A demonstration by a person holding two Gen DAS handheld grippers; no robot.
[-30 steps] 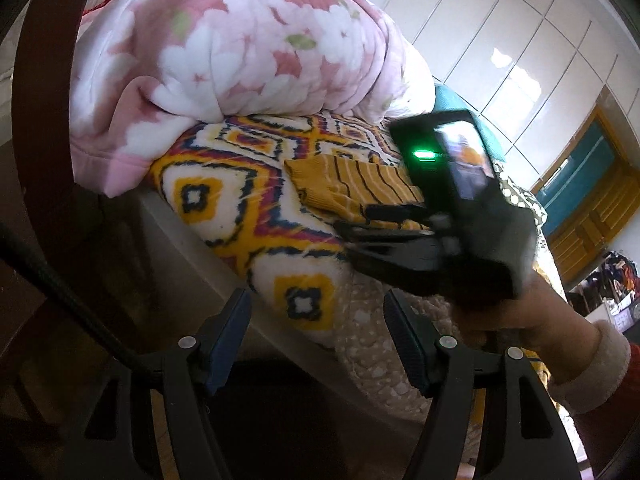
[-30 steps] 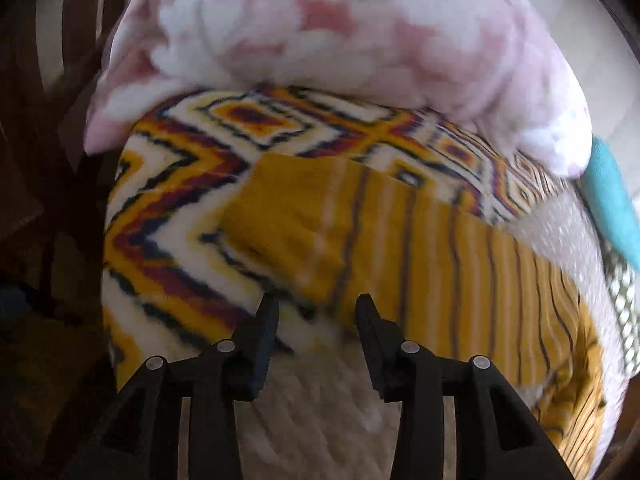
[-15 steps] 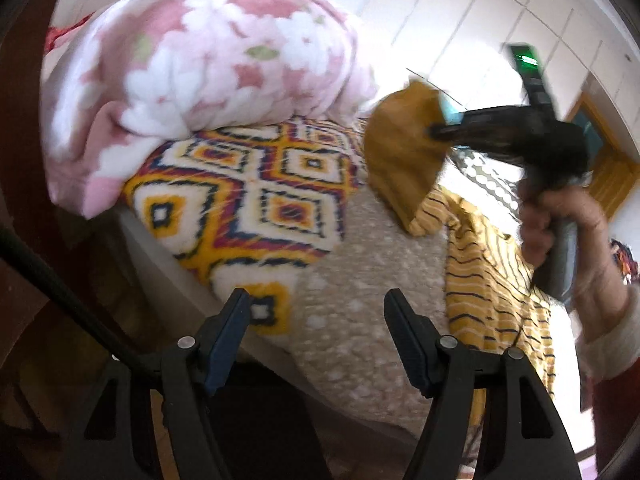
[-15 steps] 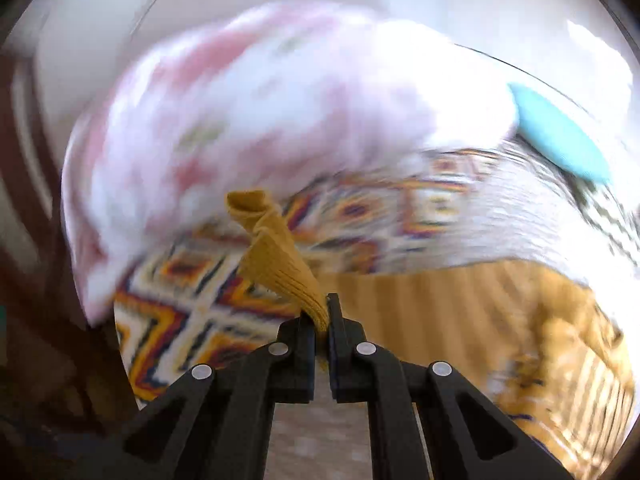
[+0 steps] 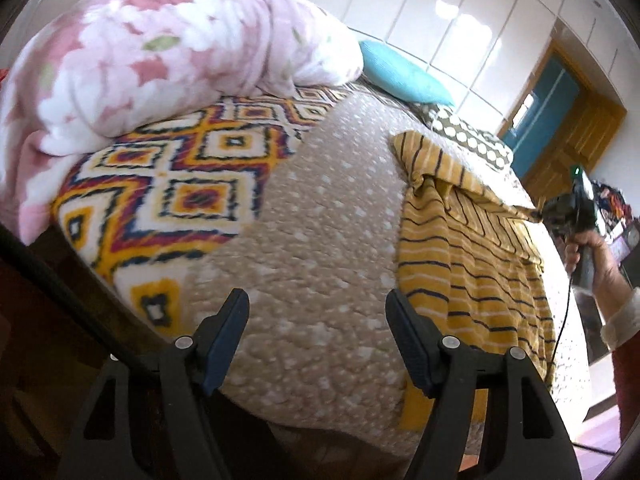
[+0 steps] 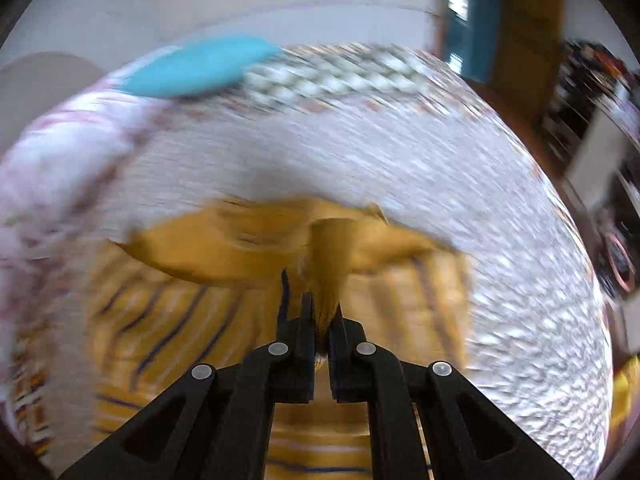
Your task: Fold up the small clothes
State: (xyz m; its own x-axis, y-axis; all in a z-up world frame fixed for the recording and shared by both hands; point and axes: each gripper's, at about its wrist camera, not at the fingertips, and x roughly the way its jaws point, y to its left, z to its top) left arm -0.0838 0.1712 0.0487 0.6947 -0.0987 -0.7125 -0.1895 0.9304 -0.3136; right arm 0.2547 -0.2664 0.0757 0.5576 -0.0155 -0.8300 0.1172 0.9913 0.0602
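A mustard-yellow garment with dark and white stripes (image 5: 460,256) lies on the beige dotted bedspread (image 5: 320,220), to the right of my left gripper (image 5: 318,328). That gripper hangs open over the bed's near edge with nothing between its fingers. At the far right a hand holds my right gripper (image 5: 538,215), shut on the garment's sleeve cuff, which it has drawn across the body so the sleeve lies folded over. In the blurred right wrist view the right gripper (image 6: 321,316) pinches a bunch of yellow cloth (image 6: 328,256) above the striped garment (image 6: 168,320).
A pink floral blanket (image 5: 160,48) is heaped at the back left on a diamond-patterned throw (image 5: 172,184). A turquoise pillow (image 5: 400,72) and a dotted cushion (image 5: 468,136) lie at the bed's far side. A dark wooden frame (image 5: 60,280) runs along the bed's left edge.
The right gripper closed on the sleeve cuff, lifted it off the patterned throw and swept it far to the right across the garment. The left gripper shifted right along the bed edge.
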